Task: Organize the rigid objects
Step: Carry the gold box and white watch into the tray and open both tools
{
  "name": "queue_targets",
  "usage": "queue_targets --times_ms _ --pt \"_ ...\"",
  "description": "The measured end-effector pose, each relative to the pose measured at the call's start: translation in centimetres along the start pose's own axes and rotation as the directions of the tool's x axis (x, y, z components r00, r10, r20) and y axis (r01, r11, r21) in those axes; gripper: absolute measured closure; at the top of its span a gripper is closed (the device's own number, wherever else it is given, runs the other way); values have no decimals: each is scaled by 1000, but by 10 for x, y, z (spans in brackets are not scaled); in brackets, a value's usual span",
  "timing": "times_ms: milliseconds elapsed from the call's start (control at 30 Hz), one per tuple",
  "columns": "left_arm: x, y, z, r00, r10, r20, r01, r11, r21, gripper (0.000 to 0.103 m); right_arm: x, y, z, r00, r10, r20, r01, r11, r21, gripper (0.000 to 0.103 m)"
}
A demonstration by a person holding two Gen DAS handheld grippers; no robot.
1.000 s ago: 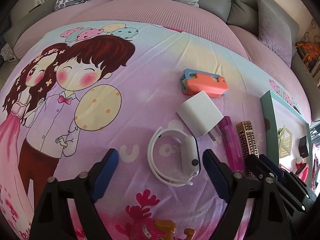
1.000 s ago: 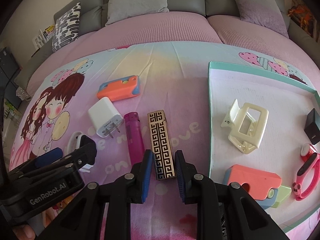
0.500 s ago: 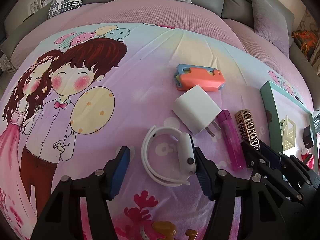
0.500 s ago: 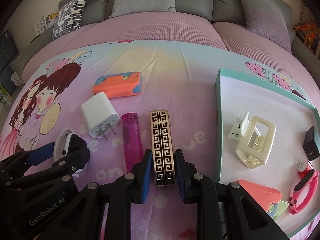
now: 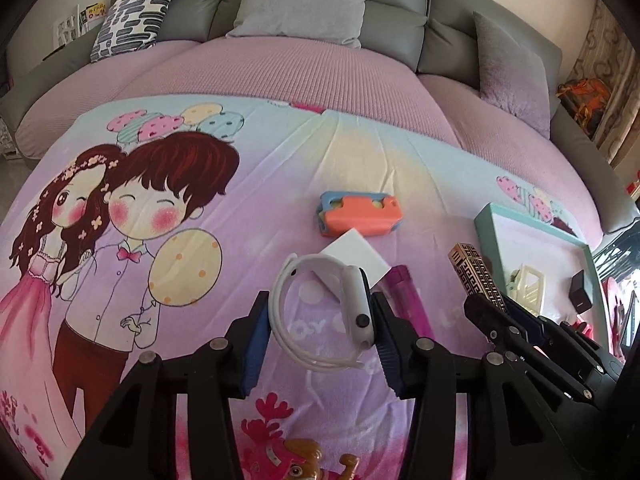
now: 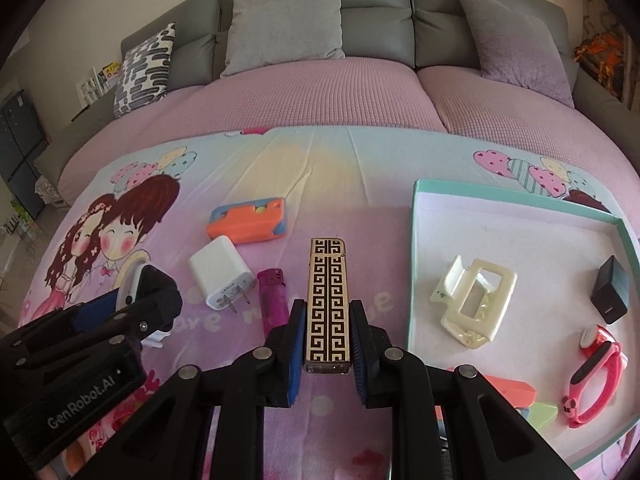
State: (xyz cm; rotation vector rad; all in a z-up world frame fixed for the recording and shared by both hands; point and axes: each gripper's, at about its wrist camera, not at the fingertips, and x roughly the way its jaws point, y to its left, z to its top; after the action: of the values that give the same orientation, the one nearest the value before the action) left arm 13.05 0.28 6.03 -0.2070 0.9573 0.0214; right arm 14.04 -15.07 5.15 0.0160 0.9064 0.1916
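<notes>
My left gripper [image 5: 318,330] is closing its fingers on the white smartwatch [image 5: 340,312]; my right gripper [image 6: 325,354] fingers clamp the gold patterned lighter [image 6: 328,304], both above the cartoon-print bed sheet [image 6: 320,184].

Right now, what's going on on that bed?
A person with a handheld gripper in each hand is sorting small items off a cartoon bedsheet into a teal-rimmed tray. The left gripper is closing on a white smartwatch, both fingers against it. The right gripper is clamped on a gold patterned lighter. A white charger, pink lighter and orange case remain on the sheet. The tray already holds a cream hair clip, a black cube and a pink band.
</notes>
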Motion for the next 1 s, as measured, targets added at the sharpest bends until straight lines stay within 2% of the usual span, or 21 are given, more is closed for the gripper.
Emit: queue_targets --times_ms 133,233,367,567,767,1000 --pt "-18 -15 7 998 -13 53 11 999 34 53 -24 -15 7 998 -15 61 13 999 35 81" --pt "-22 -32 10 997 -37 65 32 997 74 53 -34 -32 9 996 -43 81 37 997 66 81" --pt "-18 -68 12 997 -62 44 54 985 162 53 -42 -62 9 992 -93 82 82 989 123 81" --pt "-11 -125 10 993 -119 3 113 953 280 53 -50 -112 3 981 -190 47 178 964 196 81" --pt "-3 -172 7 985 -172 -34 173 923 344 53 -63 -160 -9 968 -252 20 235 927 292 81" --pt "13 -214 2 976 -203 -82 219 891 397 52 -67 -183 -17 966 -258 7 240 908 343 81"
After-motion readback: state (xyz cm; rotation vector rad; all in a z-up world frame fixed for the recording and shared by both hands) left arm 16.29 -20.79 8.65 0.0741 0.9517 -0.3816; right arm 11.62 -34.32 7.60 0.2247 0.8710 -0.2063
